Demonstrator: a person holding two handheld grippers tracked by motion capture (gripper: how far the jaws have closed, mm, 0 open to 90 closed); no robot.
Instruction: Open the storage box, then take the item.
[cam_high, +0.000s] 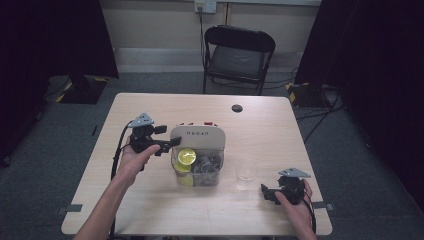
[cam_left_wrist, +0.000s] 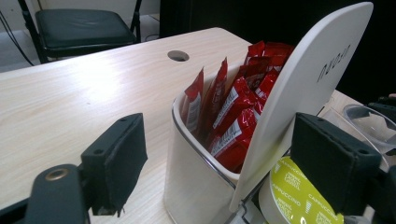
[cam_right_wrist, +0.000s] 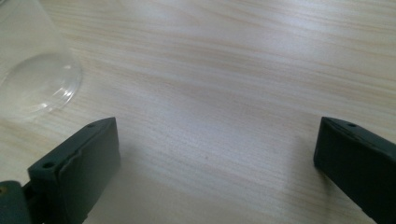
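Observation:
A white organiser (cam_high: 197, 134) stands mid-table, its white lettered panel (cam_left_wrist: 308, 79) tilted up. Red sachets (cam_left_wrist: 233, 112) fill its white back compartment (cam_left_wrist: 187, 163). The clear front bin (cam_high: 198, 170) holds several coffee capsules, with a yellow-green capsule (cam_high: 186, 156) on top. My left gripper (cam_high: 170, 143) hovers at the organiser's left side, and its jaws stand apart around the near corner without pressing on anything (cam_left_wrist: 224, 140). The yellow-green capsule (cam_left_wrist: 299, 196) lies just beside its right jaw. My right gripper (cam_high: 266, 192) rests open near the front right edge over bare wood (cam_right_wrist: 217, 140).
A clear plastic cup (cam_high: 246, 175) stands between the organiser and my right gripper, and the cup (cam_right_wrist: 32, 70) shows at the upper left of the right gripper view. A cable hole (cam_high: 237, 108) is near the table's far edge. A black folding chair (cam_high: 237, 57) stands behind the table.

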